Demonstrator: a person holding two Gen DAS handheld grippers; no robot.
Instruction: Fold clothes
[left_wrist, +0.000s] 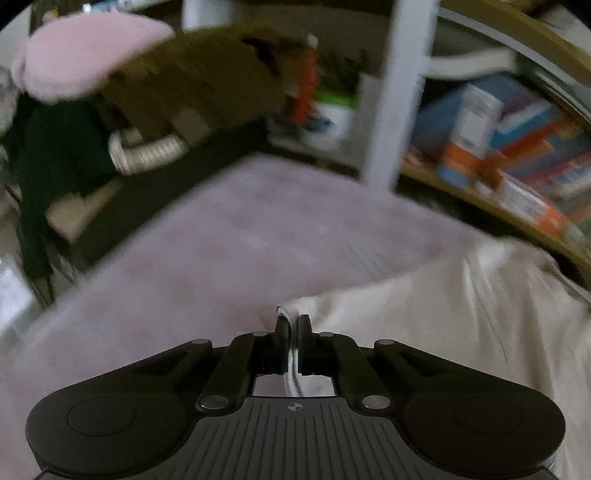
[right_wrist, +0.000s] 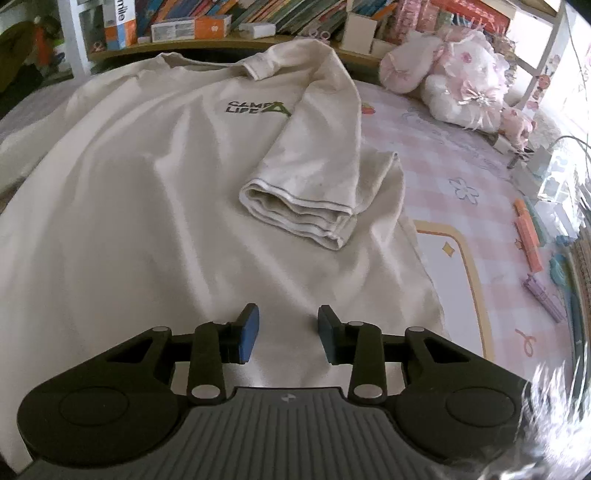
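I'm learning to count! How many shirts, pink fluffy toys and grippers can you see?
Cream shirt: 1
Pink fluffy toys: at least 1, a heap too bunched to separate
Grippers: 2, left gripper and right gripper
Total: at least 4

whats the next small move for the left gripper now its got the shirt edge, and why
Probably carry the pinched edge across toward the shirt's middle. The left gripper is shut on a fold of the cream shirt, while the right sleeve already lies folded over the chest near the logo. The right gripper hangs open above the hem, free to steady it.
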